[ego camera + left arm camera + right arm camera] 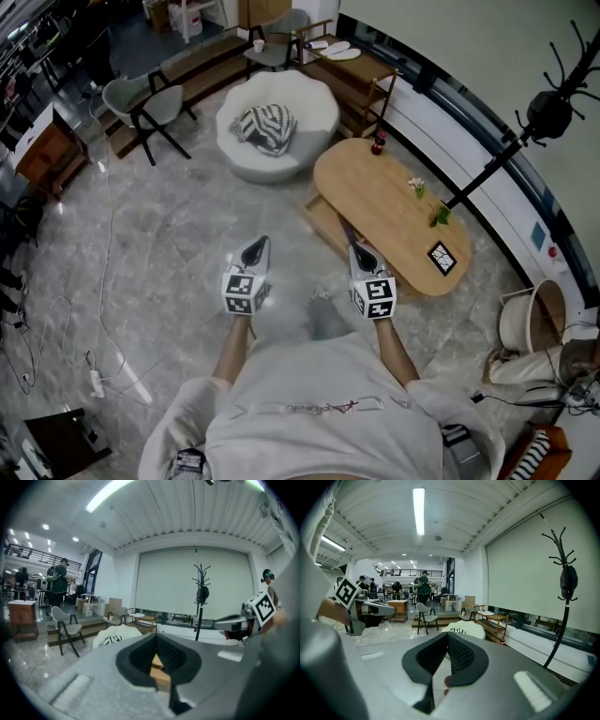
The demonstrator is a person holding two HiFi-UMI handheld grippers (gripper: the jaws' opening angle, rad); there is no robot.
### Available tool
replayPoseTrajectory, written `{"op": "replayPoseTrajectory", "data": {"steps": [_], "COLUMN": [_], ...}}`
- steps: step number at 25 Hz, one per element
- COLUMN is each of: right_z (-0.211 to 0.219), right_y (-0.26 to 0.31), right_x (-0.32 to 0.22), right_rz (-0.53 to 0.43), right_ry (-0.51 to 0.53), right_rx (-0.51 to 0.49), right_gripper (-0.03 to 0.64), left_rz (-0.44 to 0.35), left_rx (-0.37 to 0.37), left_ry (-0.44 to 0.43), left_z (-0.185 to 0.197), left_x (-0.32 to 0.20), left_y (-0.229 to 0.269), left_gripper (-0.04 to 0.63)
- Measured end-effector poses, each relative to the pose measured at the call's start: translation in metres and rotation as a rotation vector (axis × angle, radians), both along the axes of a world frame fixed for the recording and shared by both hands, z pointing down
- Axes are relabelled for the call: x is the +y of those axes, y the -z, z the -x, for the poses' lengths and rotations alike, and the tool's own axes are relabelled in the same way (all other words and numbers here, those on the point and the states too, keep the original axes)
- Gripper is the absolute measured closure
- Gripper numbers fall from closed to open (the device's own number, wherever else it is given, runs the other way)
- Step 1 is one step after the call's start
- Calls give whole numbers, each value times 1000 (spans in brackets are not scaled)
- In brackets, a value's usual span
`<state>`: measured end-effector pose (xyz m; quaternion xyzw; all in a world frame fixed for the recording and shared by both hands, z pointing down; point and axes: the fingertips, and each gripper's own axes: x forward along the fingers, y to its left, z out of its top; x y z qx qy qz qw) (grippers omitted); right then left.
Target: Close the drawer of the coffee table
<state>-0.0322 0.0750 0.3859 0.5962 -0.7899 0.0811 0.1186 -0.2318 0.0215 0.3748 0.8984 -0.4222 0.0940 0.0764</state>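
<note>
An oval wooden coffee table (394,211) stands at the right of the head view. Its wooden drawer (327,223) sticks out from the table's left side. My right gripper (357,247) hovers just in front of the drawer's near end, jaws shut and empty. Further left, over bare floor, my left gripper (262,242) is also shut on nothing. In the left gripper view the closed jaws (156,637) point toward the table, and a bit of wood (160,672) shows below them. In the right gripper view the jaws (447,635) are pressed together.
On the table stand a red bottle (379,143), small flowers (417,186), a green plant (441,216) and a black marker card (442,258). A white pouf (309,108) with a striped cushion sits behind it. A coat stand (548,108) and a basket (530,319) are to the right.
</note>
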Motion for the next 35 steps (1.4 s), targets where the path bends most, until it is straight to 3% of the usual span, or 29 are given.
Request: {"op": "replayPoseTrajectory", "data": {"steps": [17, 35], "right_z": [-19, -56], "right_y": [-15, 14], "right_x": [-61, -242], "right_rz": [9, -28], "right_ry": [5, 79], "right_rx": [-14, -4], "right_gripper": [612, 614], "left_rz": [6, -25], "left_rx": [-10, -19], "left_ry": [0, 61], "left_z": [-22, -59], "left_x": [-63, -233], "left_y": [-10, 20], "left_gripper": [595, 595]}}
